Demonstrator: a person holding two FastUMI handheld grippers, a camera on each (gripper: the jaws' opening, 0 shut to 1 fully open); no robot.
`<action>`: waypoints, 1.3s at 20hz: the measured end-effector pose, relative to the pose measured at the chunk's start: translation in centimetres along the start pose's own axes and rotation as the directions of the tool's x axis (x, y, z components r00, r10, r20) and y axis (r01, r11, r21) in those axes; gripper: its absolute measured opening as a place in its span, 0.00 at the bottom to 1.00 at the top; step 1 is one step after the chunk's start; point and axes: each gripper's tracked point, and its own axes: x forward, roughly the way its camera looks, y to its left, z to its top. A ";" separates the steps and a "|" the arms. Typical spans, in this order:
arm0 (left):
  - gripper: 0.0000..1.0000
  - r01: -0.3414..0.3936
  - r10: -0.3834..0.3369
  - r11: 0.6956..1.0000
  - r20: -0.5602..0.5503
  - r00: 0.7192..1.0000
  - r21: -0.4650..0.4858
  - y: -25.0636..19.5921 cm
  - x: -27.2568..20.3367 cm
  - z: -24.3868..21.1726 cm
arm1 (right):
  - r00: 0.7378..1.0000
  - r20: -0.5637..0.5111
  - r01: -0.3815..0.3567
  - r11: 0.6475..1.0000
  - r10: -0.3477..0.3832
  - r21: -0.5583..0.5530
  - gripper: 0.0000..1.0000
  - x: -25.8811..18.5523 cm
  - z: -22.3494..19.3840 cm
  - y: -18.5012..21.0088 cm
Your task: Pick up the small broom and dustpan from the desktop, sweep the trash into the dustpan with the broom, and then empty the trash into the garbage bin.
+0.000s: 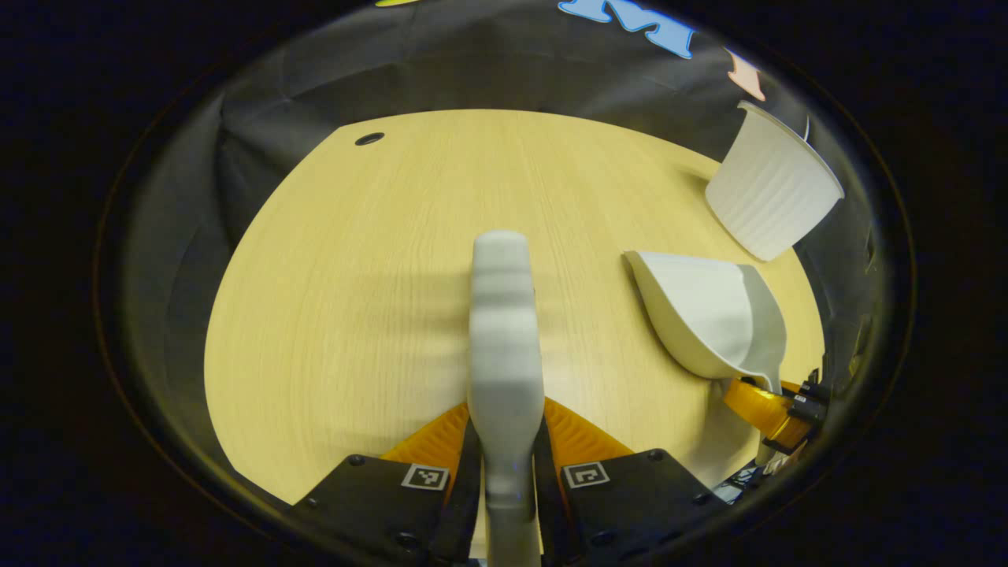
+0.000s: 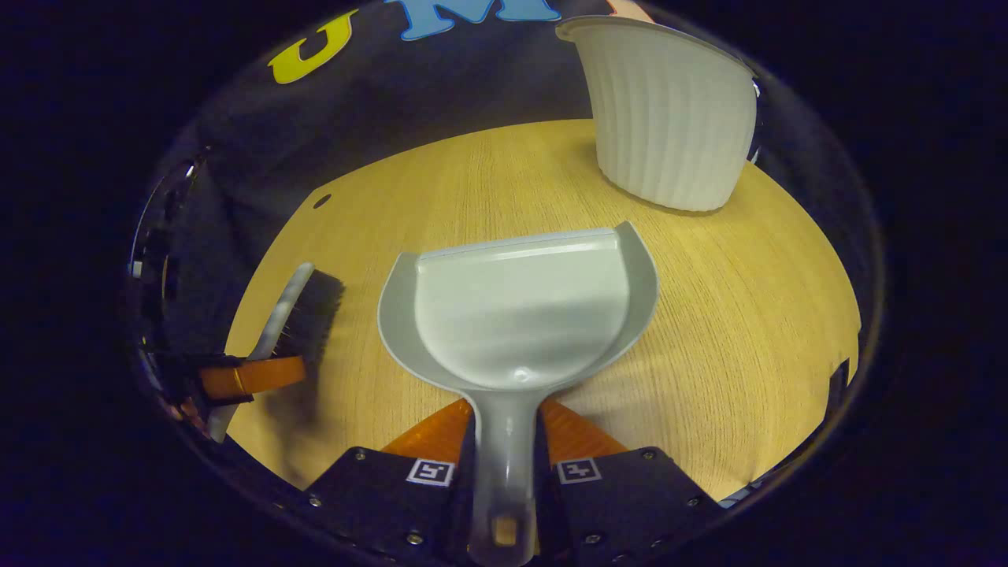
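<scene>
With the broom pinched by the left gripper and the empty dustpan clamped by its handle in the right gripper above the desk, the bin could be knocked if either were swung wide.

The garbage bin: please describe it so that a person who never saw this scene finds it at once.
On the light wooden desktop, look at the far edge, against the black cloth wall. There, beyond the grey plastic dustpan, stands the white ribbed plastic garbage bin. It is the only tall, upright, open-topped thing there.
</scene>
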 end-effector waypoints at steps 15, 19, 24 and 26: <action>0.72 0.092 -0.095 0.995 0.100 0.990 0.037 2.0 -5.9 3.1 | 0.995 0.067 0.080 0.996 -0.077 -0.036 0.59 -2.4 0.9 -0.7; 0.96 0.055 -0.069 0.996 0.222 0.973 0.067 2.3 -8.1 5.4 | 0.987 0.148 0.075 0.993 -0.062 -0.087 0.80 -5.0 3.0 -0.6; 0.96 -0.001 -0.023 0.998 0.432 0.902 0.056 1.7 -12.0 8.7 | 0.960 0.279 0.055 0.991 -0.019 -0.122 0.99 -8.6 7.3 -1.2; 0.96 -0.018 -0.005 0.999 0.535 0.845 0.037 1.3 -14.1 10.2 | 0.936 0.353 0.055 0.990 -0.007 -0.126 0.98 -10.3 9.6 -1.7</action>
